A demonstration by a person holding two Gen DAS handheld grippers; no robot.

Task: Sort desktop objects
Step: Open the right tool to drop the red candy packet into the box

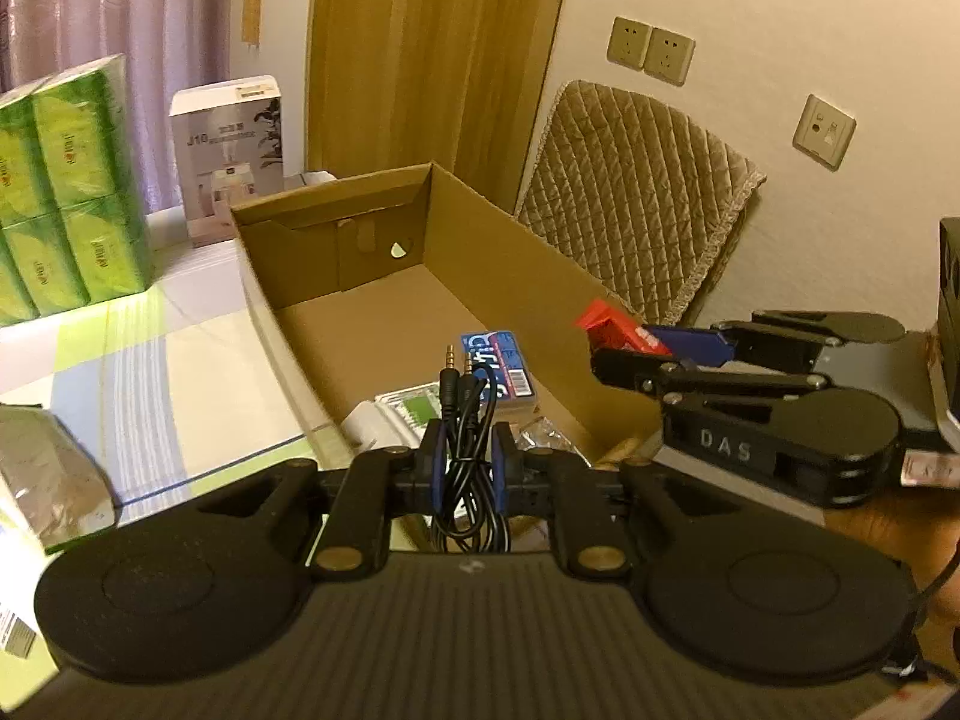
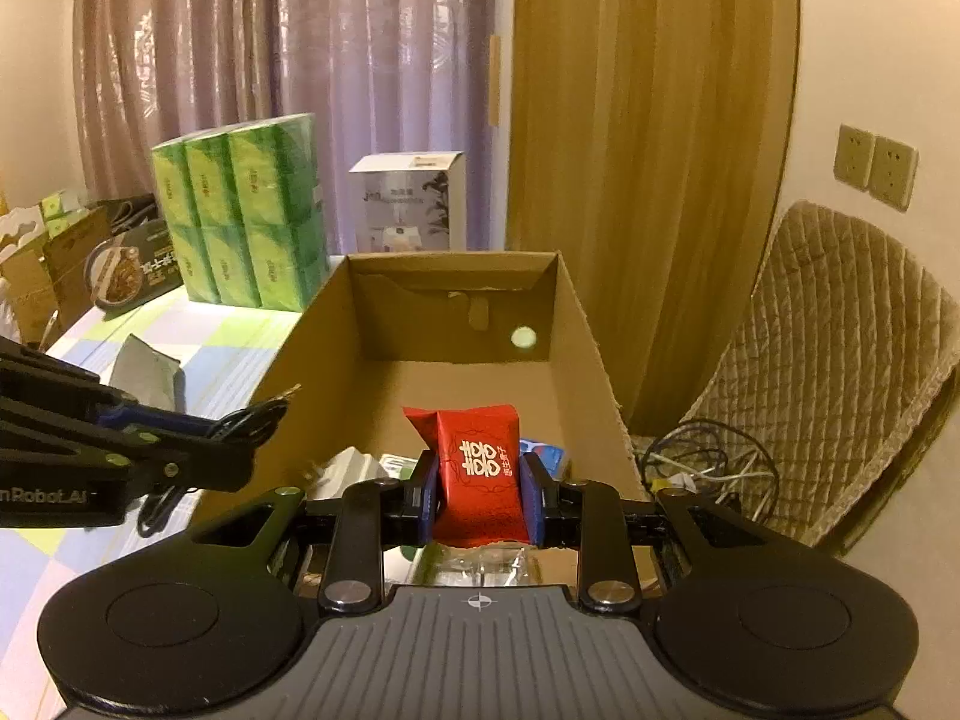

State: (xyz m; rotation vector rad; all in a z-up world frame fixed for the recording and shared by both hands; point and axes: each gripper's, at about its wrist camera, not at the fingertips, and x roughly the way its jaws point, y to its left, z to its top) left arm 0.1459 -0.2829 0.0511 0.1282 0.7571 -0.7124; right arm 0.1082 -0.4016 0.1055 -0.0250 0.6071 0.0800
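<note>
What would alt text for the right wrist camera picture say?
The right gripper clamps a red packet over an open cardboard box. At left, the left gripper holds a black cable, with green tissue packs behind.

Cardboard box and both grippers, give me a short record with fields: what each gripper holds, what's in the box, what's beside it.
left gripper: shut on a bundled black audio cable, held at the box's near end
right gripper: shut on a red packet, above the box's near end
cardboard box: open top, far half bare
box contents: blue card and white packages at the near end
beside box: green tissue packs on the table's left side
</note>
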